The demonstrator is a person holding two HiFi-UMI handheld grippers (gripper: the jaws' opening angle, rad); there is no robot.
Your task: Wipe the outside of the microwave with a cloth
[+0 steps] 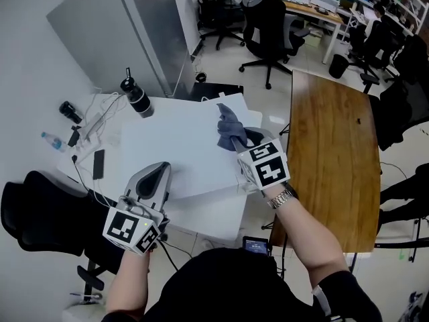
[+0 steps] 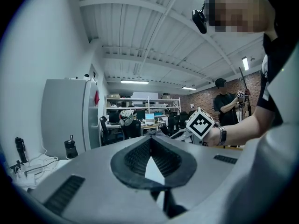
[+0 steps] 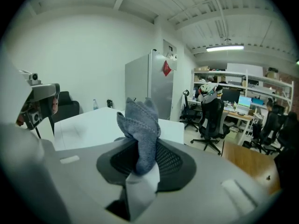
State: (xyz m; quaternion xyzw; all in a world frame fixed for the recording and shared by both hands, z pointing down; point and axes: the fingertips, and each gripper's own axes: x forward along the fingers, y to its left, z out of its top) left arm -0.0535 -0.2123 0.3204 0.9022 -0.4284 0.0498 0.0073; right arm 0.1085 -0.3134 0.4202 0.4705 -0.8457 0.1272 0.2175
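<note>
The cloth [image 1: 230, 127] stands bunched out of the right claw [image 1: 238, 143], which grips its lower end. Its long axis runs along the claw, toward the far side. It is over the far right corner of a white flat top, probably the microwave [image 1: 181, 153]. The rest of this top lies to the left and nearer. Whether the cloth touches it cannot be told. The left claw [image 1: 153, 180] is closed and empty, at the near left edge.
</note>
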